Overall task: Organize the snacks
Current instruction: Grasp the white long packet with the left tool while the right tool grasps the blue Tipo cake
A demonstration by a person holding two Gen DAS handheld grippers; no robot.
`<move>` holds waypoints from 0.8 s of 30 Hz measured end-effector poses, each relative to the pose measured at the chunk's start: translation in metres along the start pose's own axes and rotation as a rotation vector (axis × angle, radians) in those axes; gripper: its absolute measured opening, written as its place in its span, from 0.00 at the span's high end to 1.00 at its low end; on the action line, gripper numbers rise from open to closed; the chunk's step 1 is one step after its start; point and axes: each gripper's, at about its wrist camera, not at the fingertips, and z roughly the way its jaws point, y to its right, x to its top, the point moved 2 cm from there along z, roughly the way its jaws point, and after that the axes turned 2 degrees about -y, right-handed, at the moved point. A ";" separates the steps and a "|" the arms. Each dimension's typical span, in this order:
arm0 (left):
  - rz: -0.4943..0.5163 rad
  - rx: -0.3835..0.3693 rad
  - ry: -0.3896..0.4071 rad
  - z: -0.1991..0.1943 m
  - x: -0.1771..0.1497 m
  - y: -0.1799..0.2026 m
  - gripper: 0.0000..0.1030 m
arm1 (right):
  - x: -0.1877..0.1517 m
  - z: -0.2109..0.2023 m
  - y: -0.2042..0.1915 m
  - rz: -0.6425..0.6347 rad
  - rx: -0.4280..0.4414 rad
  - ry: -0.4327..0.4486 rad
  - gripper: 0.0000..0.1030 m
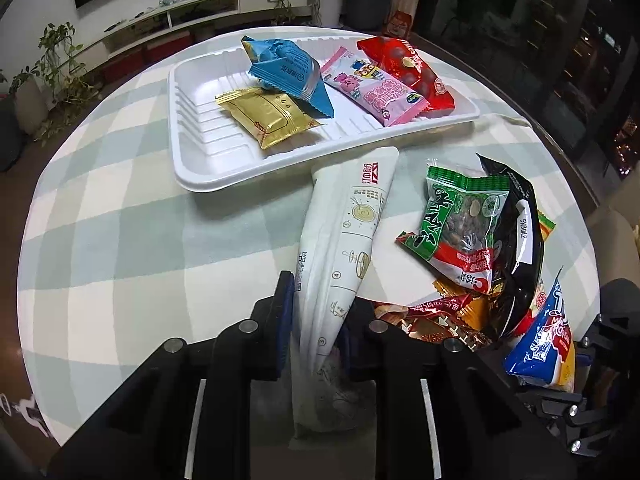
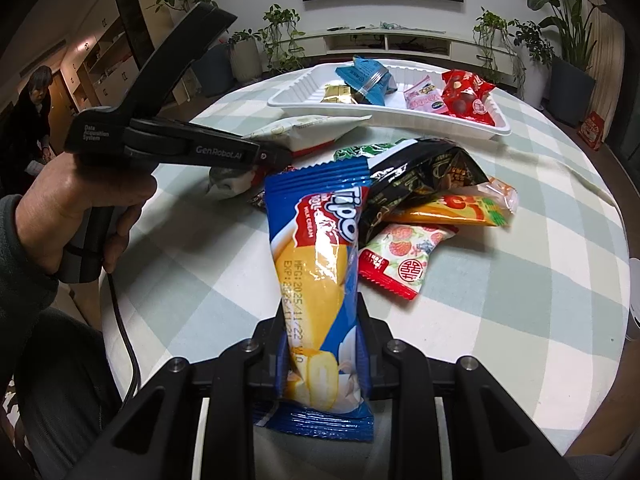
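My left gripper (image 1: pixel 320 312) is shut on the near end of a long white packet (image 1: pixel 348 216), which reaches toward the white tray (image 1: pixel 200 148). The tray holds a gold packet (image 1: pixel 268 118), a blue one (image 1: pixel 284 68), a pink one (image 1: pixel 372 88) and a red one (image 1: pixel 404 68). My right gripper (image 2: pixel 322 320) is shut on a blue Tipo cake packet (image 2: pixel 316 248), held upright above the checked tablecloth. In the right wrist view the left gripper (image 2: pixel 280 156) comes in from the left, clamping the white packet (image 2: pixel 304 132).
A loose pile lies right of the white packet: a green nut packet (image 1: pixel 460 216), a black bag (image 1: pixel 520 248), red and gold wrappers (image 1: pixel 440 312), an orange packet (image 2: pixel 452 210), a strawberry packet (image 2: pixel 400 260). A person (image 2: pixel 36 96) stands far left. The round table's edge curves close on both sides.
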 end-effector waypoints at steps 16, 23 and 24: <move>-0.039 -0.017 0.086 -0.027 -0.012 -0.003 0.89 | -0.004 -0.011 0.000 0.012 -0.014 0.039 0.73; -0.052 -0.024 0.127 -0.047 -0.022 0.002 0.90 | -0.003 -0.019 -0.002 0.011 -0.012 0.058 0.73; -0.058 -0.026 0.135 -0.051 -0.023 0.002 0.90 | -0.002 -0.020 -0.002 0.014 -0.012 0.062 0.73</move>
